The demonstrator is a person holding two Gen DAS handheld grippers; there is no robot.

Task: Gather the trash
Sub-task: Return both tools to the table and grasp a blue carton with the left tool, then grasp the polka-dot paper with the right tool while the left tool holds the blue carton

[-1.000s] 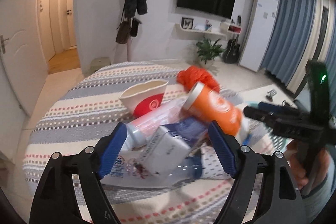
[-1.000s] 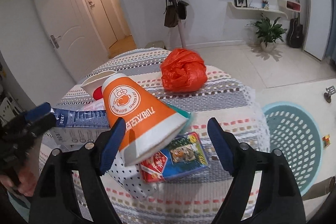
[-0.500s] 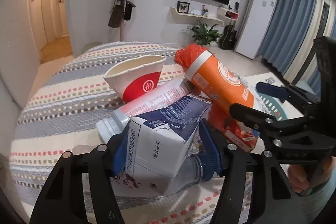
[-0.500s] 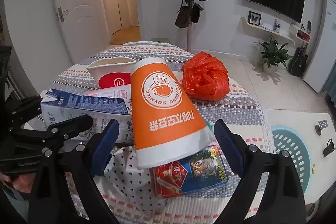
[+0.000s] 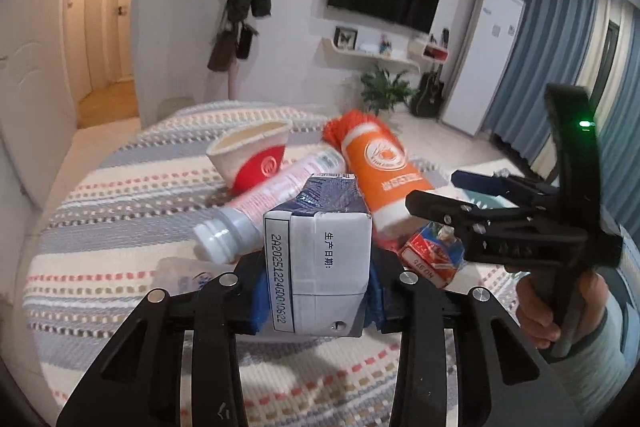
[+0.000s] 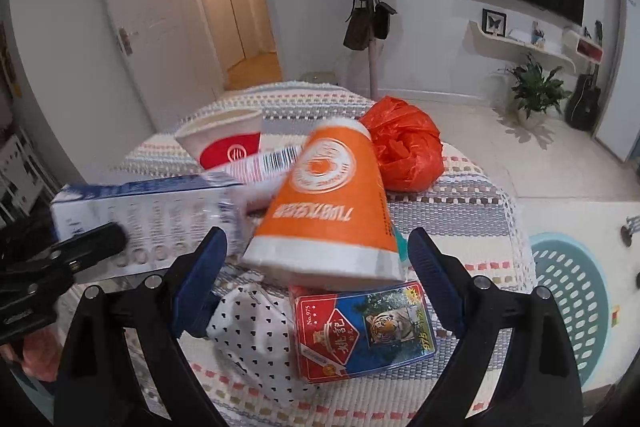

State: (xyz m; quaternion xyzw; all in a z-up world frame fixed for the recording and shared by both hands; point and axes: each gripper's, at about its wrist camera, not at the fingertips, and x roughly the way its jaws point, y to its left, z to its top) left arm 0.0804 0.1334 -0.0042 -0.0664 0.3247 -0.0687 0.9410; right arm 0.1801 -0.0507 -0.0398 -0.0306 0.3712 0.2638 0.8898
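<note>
The left hand-held gripper (image 5: 316, 291) is clenched on a blue-and-white milk carton (image 5: 320, 267), which fills the lower centre of the left wrist view with its printed end toward the camera — its blue pads (image 5: 259, 297) press both sides. In the right wrist view the same carton (image 6: 148, 223) sits at the left edge, lifted over the striped worktop (image 6: 472, 219).

The right hand-held gripper (image 6: 316, 275) is spread wide, grasping nothing; between its fingers in the centre of the frame lies an orange paper cup (image 6: 332, 203), tipped on its side. Just below the cup lie a pack of playing cards (image 6: 364, 335) with a tiger picture and a white dotted cloth (image 6: 256, 339).

Behind the cup, toward the upper centre, are a crumpled orange plastic bag (image 6: 404, 151), a red-and-white paper cup (image 6: 224, 143) and a plastic bottle (image 5: 272, 203) lying flat. A teal laundry basket (image 6: 576, 307) stands on the floor at the right edge — beside the worktop.
</note>
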